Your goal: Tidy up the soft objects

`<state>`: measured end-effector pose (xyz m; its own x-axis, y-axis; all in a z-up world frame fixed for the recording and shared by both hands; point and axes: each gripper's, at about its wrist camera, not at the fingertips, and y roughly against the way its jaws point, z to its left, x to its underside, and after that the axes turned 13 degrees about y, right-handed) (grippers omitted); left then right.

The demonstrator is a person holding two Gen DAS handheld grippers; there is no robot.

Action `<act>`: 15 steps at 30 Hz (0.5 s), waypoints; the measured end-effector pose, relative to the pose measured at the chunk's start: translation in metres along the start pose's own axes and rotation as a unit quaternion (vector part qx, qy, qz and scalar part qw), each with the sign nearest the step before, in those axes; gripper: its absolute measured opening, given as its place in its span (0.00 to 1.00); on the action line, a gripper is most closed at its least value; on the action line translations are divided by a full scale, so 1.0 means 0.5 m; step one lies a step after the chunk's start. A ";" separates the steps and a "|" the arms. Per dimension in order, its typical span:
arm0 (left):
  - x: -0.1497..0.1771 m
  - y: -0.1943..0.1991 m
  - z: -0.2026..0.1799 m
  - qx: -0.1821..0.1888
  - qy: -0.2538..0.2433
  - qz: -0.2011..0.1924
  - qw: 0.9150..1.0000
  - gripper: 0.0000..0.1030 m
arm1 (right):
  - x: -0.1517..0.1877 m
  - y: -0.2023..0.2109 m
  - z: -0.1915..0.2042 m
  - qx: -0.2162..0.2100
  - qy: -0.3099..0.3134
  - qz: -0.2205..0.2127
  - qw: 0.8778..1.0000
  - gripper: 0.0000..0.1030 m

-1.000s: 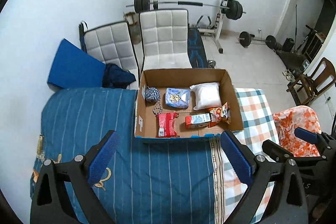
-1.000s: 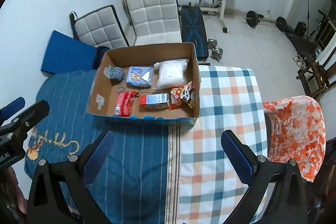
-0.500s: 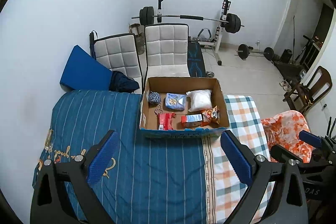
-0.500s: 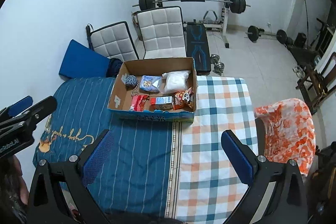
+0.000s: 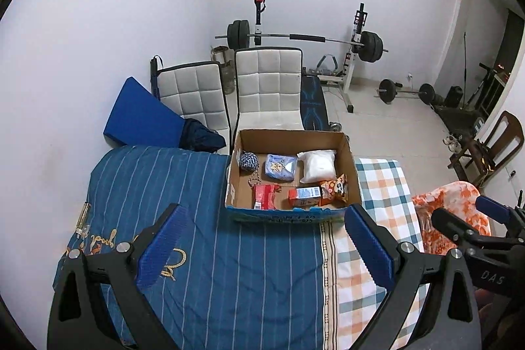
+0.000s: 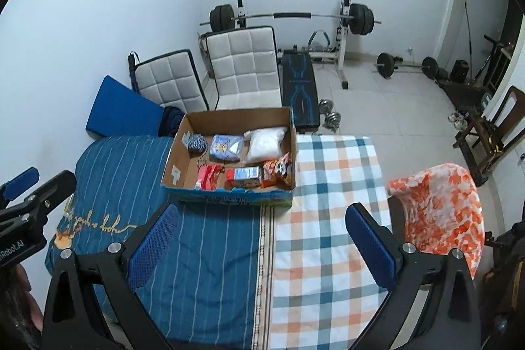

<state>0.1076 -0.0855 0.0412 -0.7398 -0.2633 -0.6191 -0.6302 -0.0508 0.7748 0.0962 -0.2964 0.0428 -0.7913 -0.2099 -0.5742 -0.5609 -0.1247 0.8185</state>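
An open cardboard box (image 5: 350, 173) (image 6: 178, 150) stands on a table covered with a blue striped cloth (image 5: 203, 251) and a checked cloth (image 6: 328, 218). Inside lie a blue-white yarn ball (image 5: 248, 160), a blue packet (image 5: 279, 167), a white bag (image 5: 317, 165), a red packet (image 5: 265, 200), a small carton (image 5: 304, 195) and an orange snack bag (image 5: 334, 189). My left gripper (image 5: 265, 248) is open and empty, high above the blue cloth in front of the box. My right gripper (image 6: 262, 245) is open and empty, above the cloth seam.
Two white padded chairs (image 5: 267, 87) stand behind the table, with a blue mat (image 5: 137, 117) against the wall. A weight bench with a barbell (image 5: 302, 38) is further back. A chair with an orange floral cover (image 6: 439, 202) is at the right.
Both grippers have risen and pulled back from the box, which now looks smaller and farther. Both stay open and empty.
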 end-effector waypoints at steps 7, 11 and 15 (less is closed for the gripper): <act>-0.002 -0.002 0.005 -0.004 0.008 -0.008 1.000 0.97 | -0.011 0.009 -0.004 0.007 0.003 -0.010 1.000 1.00; -0.003 -0.003 0.005 -0.005 0.007 -0.009 1.000 0.97 | -0.010 0.013 -0.003 0.012 0.005 -0.015 1.000 1.00; -0.001 -0.005 0.007 -0.005 0.007 -0.007 1.000 0.97 | -0.011 0.015 -0.003 0.016 0.008 -0.017 1.000 1.00</act>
<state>0.1086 -0.0820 0.0392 -0.7276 -0.2760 -0.6281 -0.6379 -0.0646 0.7674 0.0966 -0.2976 0.0523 -0.7677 -0.2207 -0.6016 -0.5956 -0.1009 0.7970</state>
